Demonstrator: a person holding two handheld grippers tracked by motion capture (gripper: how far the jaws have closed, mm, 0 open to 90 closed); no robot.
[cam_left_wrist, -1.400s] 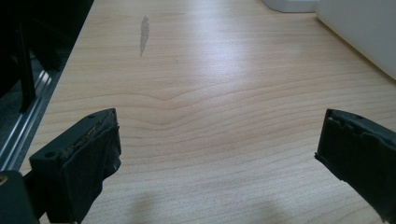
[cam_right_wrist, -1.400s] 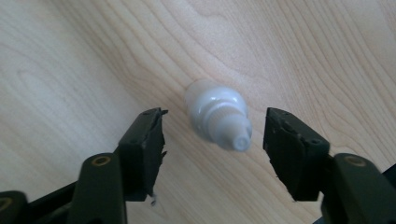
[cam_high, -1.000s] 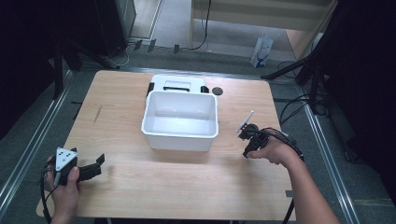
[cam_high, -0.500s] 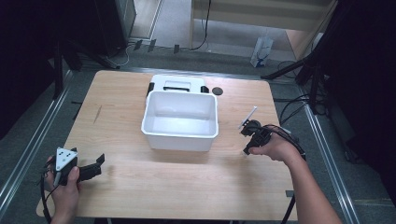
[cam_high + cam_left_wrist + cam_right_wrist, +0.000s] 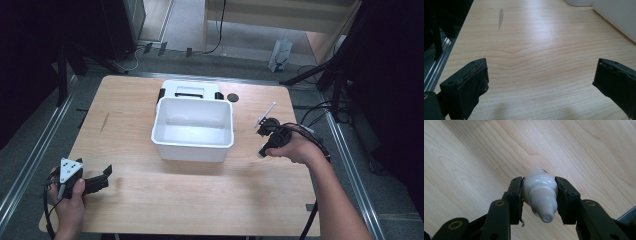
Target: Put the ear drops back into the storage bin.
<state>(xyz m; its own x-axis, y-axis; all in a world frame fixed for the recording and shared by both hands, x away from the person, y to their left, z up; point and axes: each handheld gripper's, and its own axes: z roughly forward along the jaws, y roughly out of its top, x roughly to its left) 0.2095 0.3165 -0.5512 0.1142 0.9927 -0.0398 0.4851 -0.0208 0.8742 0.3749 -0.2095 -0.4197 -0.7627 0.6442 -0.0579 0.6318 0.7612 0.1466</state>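
One pale wooden counter (image 5: 200,200) with rounded corners carries everything, its grain running in long light waves and a short grey smear (image 5: 500,18) marking it toward the far left. Metal rails (image 5: 30,160) run along both long sides over a grey floor (image 5: 240,40), and dark stands and black cables (image 5: 320,107) crowd the shadowed edges of the room; a light wooden shelf unit (image 5: 280,12) stands beyond the far end with a small white bag (image 5: 280,55) leaning at its foot. Near the middle of the counter sits a white plastic bin (image 5: 193,150), with a white boxy device (image 5: 190,90) touching its far wall and a small black disc (image 5: 231,97) just beside that.

At the near left corner the left gripper (image 5: 102,177) rests low over bare wood, its fingers (image 5: 471,82) spread wide with nothing between them. To the right of the bin the right gripper (image 5: 539,195) is held above the counter, its fingers (image 5: 515,195) pinching a small white squeeze bottle (image 5: 540,187) at the shoulder, the ribbed cap and nozzle pointing back toward the camera, clear of the wood below.
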